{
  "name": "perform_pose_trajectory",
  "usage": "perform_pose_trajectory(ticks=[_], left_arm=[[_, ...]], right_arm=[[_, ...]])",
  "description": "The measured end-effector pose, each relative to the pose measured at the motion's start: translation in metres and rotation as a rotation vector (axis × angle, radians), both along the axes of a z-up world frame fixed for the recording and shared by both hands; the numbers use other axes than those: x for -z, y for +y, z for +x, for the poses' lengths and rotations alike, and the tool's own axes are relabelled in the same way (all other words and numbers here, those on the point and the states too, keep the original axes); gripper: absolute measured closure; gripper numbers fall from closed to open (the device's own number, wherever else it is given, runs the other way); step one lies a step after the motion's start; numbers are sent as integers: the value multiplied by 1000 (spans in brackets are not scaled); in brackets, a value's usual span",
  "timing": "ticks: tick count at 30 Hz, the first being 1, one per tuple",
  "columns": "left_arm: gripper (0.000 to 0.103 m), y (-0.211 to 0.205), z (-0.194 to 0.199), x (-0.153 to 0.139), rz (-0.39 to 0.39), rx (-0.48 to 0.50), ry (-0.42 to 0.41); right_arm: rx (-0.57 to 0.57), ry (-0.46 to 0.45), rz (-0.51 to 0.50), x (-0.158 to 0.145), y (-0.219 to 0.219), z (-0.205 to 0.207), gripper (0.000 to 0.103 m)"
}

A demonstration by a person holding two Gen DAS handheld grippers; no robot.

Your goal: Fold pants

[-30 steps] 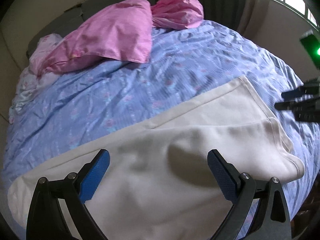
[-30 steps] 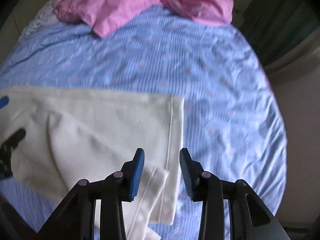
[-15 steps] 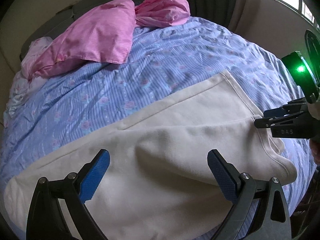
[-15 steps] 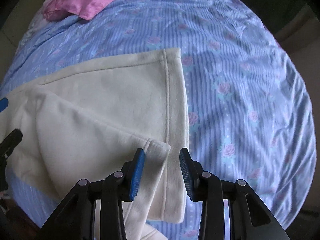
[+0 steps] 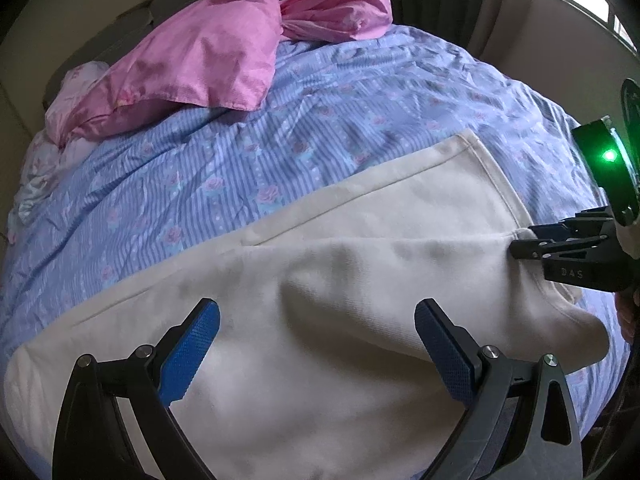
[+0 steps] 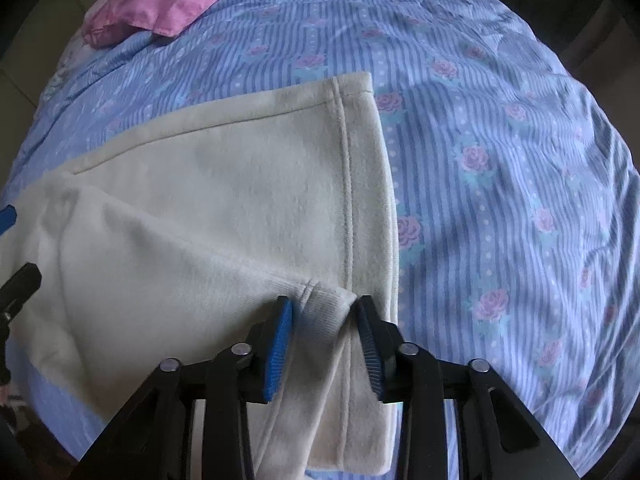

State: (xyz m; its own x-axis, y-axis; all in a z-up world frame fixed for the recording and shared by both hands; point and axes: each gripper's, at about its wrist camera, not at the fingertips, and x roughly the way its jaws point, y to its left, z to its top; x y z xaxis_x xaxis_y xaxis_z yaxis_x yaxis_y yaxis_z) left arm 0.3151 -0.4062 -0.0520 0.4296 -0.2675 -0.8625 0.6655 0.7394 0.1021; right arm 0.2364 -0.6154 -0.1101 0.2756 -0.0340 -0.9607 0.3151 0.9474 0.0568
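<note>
The right hand-held gripper [image 6: 324, 320], just closing, pinches the cream pants' [image 6: 224, 208] hem at six o'clock, while the left hand-held gripper [image 5: 316, 340] stands wide apart above them.

A big bed [image 5: 320, 128] with a blue striped sheet [image 6: 500, 160], pink roses printed all over it, a bit wrinkly. Cream pants [image 5: 340, 300] spread flat on the sheet near the front edge, one leg folded over the other, the hems toward the right side in the left wrist view. Two pink pillows [image 5: 200, 64] up at the far end, one big and flat, one scrunched up just beside it, both touching the sheet. A pale flowery cloth [image 5: 52, 152] bunched at the far left corner, partly under the big pillow. Lots of bare blue sheet between pants and pillows.
</note>
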Motion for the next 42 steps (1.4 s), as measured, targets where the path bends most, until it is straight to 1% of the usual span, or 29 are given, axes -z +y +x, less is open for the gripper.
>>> perform_pose_trajectory(ticks=[1, 2, 3, 6, 9, 11, 15, 18, 21, 23, 27, 30, 33, 35, 37, 39, 42], left_arm=[[3, 0, 1, 0, 3, 0, -1], [3, 1, 2, 1, 8, 2, -3], [3, 2, 2, 1, 14, 4, -4], [3, 6, 3, 2, 36, 19, -15], [3, 12, 6, 0, 58, 30, -36], [3, 16, 10, -2, 69, 23, -52], [3, 23, 20, -7, 59, 4, -62], [3, 27, 30, -9, 54, -16, -67], [3, 30, 41, -9, 55, -42, -77], [3, 30, 49, -9, 58, -53, -81], [3, 29, 66, -6, 72, -76, -97], [3, 28, 74, -2, 87, -63, -120], [3, 26, 81, 5, 127, -16, -139], [3, 26, 88, 9, 151, 23, -132], [6, 27, 95, 9, 174, 56, -128], [6, 31, 104, 4, 180, 56, -120], [6, 37, 117, -4, 168, 39, -88]], right_arm=[[-7, -2, -12, 0, 3, 1, 74], [-18, -4, -19, 0, 5, 0, 80], [-38, -4, -29, -1, 9, 0, 81], [-54, -8, -56, -5, 15, 0, 85], [-30, -37, -52, -18, 15, -2, 86], [-19, -84, -87, -36, 15, -1, 86], [-14, -166, -205, -74, 12, 6, 87], [-20, -225, -238, -105, 10, 17, 87], [-34, -240, -290, -119, 13, 34, 87], [-40, -236, -329, -122, 13, 48, 88], [-8, -210, -320, -114, 7, 67, 88], [15, -157, -311, -91, -3, 82, 88], [34, -119, -292, -67, -12, 89, 88], [40, -100, -292, -55, -13, 92, 88], [46, -77, -300, -45, -12, 96, 88], [56, -57, -308, -39, -12, 100, 88], [98, -25, -305, -32, -13, 107, 88]])
